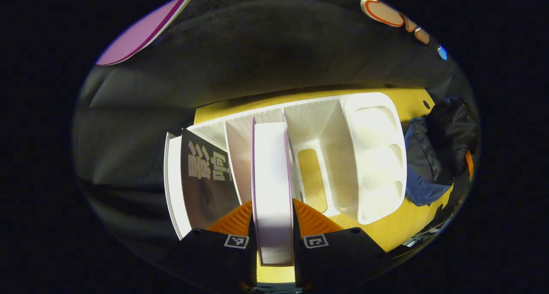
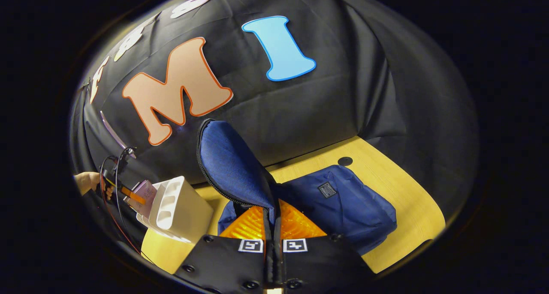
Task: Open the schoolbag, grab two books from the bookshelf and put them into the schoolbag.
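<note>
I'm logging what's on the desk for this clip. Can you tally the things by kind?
Books: 2, white-edged book and dark-covered book
Bookshelves: 1, bookshelf
Schoolbags: 1, schoolbag
Grippers: 2, left gripper, right gripper
Total: 6

Glossy plastic bookshelf (image 1: 373, 157), woven cloth schoolbag (image 2: 343, 204).

a yellow wood-grain tabletop (image 2: 399, 191) with a round dark grommet hole (image 2: 345, 160) stands against the booth's draped black cloth wall (image 2: 343, 92).

book (image 1: 272, 191) – lower edge hidden behind jaws | schoolbag (image 1: 437, 157) – cut off at rim
</note>
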`<move>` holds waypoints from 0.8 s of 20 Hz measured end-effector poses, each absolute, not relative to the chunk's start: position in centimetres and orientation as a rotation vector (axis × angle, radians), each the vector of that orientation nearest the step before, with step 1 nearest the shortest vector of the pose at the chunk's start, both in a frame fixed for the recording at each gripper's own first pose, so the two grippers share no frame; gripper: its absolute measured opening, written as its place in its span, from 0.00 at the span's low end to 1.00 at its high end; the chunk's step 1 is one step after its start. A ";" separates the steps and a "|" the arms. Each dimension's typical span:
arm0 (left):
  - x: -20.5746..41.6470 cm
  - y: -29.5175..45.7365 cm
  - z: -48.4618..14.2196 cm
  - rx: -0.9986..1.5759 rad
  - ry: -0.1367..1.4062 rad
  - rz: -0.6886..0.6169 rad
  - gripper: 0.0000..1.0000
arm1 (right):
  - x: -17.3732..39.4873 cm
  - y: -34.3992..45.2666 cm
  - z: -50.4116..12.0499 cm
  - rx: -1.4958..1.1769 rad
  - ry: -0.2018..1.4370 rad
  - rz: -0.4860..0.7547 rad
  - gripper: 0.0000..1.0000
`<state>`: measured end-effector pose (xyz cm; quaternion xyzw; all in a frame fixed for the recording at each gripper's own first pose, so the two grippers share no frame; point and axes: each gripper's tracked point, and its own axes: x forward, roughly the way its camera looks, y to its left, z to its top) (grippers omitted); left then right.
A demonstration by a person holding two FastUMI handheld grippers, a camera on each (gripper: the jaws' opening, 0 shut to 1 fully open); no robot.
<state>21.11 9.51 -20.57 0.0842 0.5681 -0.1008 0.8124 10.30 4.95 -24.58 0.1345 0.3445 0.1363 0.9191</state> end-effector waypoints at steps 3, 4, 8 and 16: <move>21.4 9.9 -19.3 0.211 1.178 -0.225 0.31 | 10.5 4.8 -24.6 0.282 0.710 0.276 0.03; 21.3 9.9 -18.8 0.219 1.170 -0.231 0.30 | 10.5 4.7 -24.6 0.283 0.711 0.275 0.03; 20.5 10.2 -17.3 0.207 1.135 -0.242 0.27 | 10.4 4.8 -24.6 0.281 0.714 0.276 0.03; 18.2 11.4 -14.1 0.156 1.032 -0.258 0.30 | 10.7 4.9 -24.6 0.274 0.717 0.280 0.03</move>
